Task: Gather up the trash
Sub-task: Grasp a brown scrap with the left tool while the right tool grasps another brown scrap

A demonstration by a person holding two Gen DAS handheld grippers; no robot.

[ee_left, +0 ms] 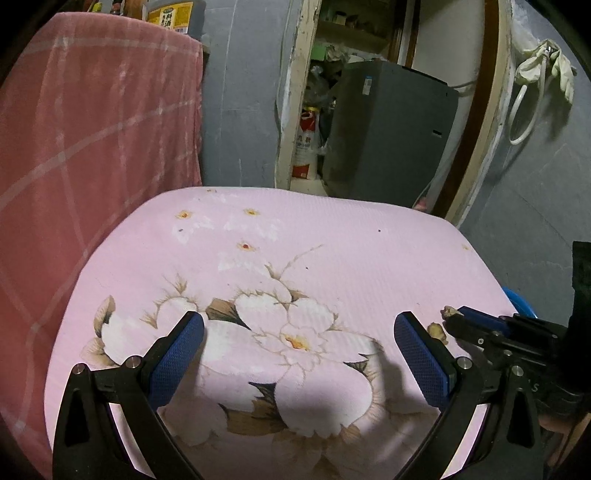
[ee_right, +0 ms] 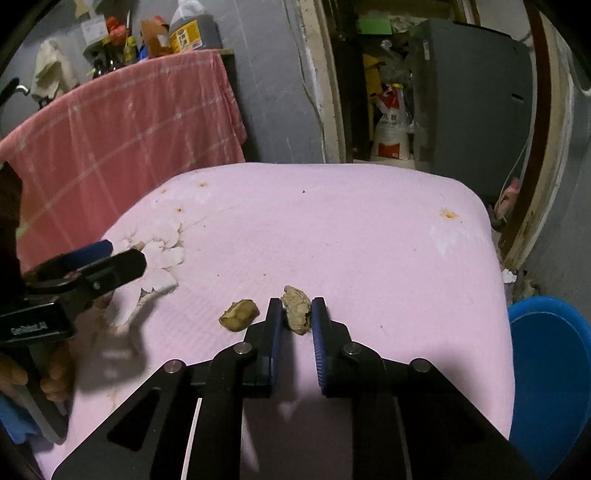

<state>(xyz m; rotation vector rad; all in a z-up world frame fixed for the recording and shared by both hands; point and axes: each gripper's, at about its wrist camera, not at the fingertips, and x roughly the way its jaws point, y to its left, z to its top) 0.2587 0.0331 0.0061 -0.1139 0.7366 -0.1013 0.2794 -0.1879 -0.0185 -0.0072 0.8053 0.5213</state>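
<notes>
A table covered in a pink cloth (ee_right: 369,236) fills both views — the cloth is ribbed, printed with large pale flowers toward its left side, and dotted with small orange-brown marks near the far edge and far right corner. Two beige scraps of trash lie near the front edge, toward the right. The right gripper (ee_right: 296,314) has its blue-padded jaws drawn narrow around the larger scrap (ee_right: 295,308), the pads against its sides. The smaller scrap (ee_right: 239,314) sits just beside it on the left, loose on the cloth. The left gripper (ee_left: 299,332) hangs over the flower print with its jaws spread wide and nothing between them.

Off the table's right edge a blue bucket (ee_right: 546,369) stands lower down. Behind the left side a red checked towel (ee_right: 122,136) is draped over a rack, with bottles (ee_right: 188,31) and jars above it. The wall is grey; beyond the far edge a doorway with a worn pale frame (ee_left: 295,110) opens onto a grey appliance (ee_left: 391,133) and a white-and-red sack (ee_right: 391,133). A pale glove (ee_left: 554,70) and a white hose loop hang on the wall at right.
</notes>
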